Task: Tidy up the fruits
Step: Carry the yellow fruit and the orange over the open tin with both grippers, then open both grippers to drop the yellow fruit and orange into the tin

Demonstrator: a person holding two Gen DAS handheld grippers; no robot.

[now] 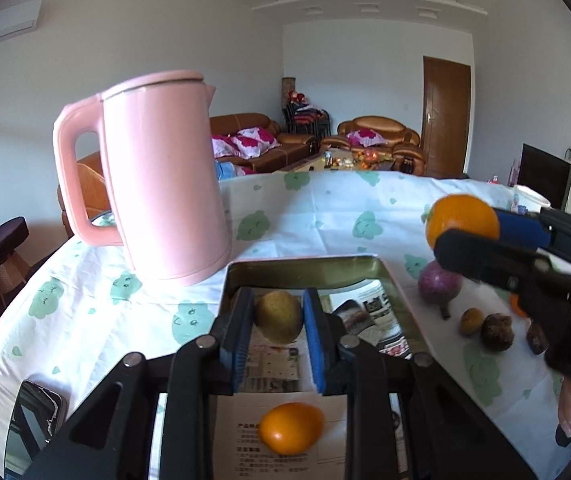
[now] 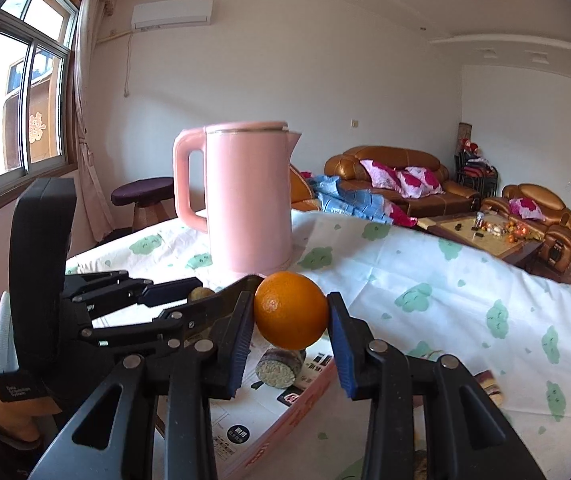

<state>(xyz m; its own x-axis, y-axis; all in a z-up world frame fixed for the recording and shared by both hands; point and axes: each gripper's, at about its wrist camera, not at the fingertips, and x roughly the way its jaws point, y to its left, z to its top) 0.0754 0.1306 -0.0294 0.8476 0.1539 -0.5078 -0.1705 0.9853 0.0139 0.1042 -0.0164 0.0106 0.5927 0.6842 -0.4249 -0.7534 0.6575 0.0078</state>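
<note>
Firmly, right gripper (image 2: 290,322) pinched a round, smooth, likely slippery orange (image 2: 291,310) across its middle; left gripper (image 1: 278,330) squeezed a firm yellow-brown fruit (image 1: 278,315) likewise.

Bright daylight via window (image 2: 17,80), slight motion blur, heavy fisheye warp, dark vignette at corners.

Smooth matt pink plastic kettle (image 1: 161,184); creased white cloth table cover with green print (image 1: 349,220); mirror-glossy rectangular metal tin (image 1: 309,270); finely dimpled glossy orange (image 2: 291,311).
</note>
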